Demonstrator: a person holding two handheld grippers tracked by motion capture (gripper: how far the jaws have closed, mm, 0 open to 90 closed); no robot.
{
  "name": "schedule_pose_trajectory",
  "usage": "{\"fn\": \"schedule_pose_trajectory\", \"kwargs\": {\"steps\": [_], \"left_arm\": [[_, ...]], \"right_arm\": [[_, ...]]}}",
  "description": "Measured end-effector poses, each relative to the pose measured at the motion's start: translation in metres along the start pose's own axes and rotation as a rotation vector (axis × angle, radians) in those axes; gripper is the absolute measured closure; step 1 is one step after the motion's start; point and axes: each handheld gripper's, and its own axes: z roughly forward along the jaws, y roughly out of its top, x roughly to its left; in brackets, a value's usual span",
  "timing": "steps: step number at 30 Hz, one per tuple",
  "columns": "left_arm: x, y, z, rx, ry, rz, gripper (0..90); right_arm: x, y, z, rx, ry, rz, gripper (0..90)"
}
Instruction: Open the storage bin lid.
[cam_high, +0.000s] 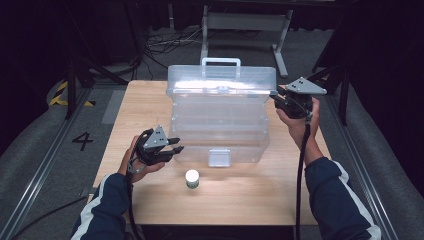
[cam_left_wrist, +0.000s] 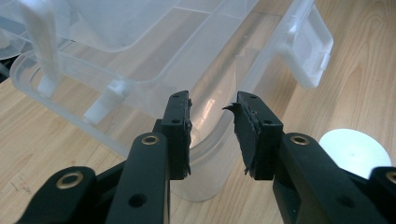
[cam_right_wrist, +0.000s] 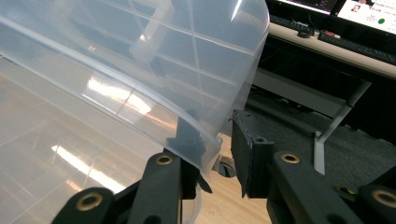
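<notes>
Clear plastic box, lid raised: left gripper spread at its corner, right gripper straddling lid edge (pads not pressing).

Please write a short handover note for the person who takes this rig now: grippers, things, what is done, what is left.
Left gripper: jaws apart around the front left corner of the clear box, not pressing it.
Right gripper: jaws apart around the right edge of the raised lid; no firm grip seen.
Small white-capped jar stands on the table in front of the box, untouched.
Done: latch released, lid up.
Left, probably: steady the box and put the jar inside.
</notes>
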Motion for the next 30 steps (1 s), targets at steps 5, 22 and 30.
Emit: {"fn": "schedule_pose_trajectory", "kwargs": {"steps": [5,22,30], "left_arm": [[0.003,0.004,0.002,0.020,-0.041,0.020,71.0],[0.011,0.017,0.017,0.118,-0.142,0.115,72.0],[0.014,0.019,0.020,0.145,-0.182,0.139,74.5]], "right_arm": [[0.000,0.003,0.001,0.007,-0.004,-0.001,72.7],[-0.001,0.009,0.005,0.032,-0.007,-0.009,73.2],[-0.002,0.012,0.010,0.038,-0.022,0.005,74.5]]}}
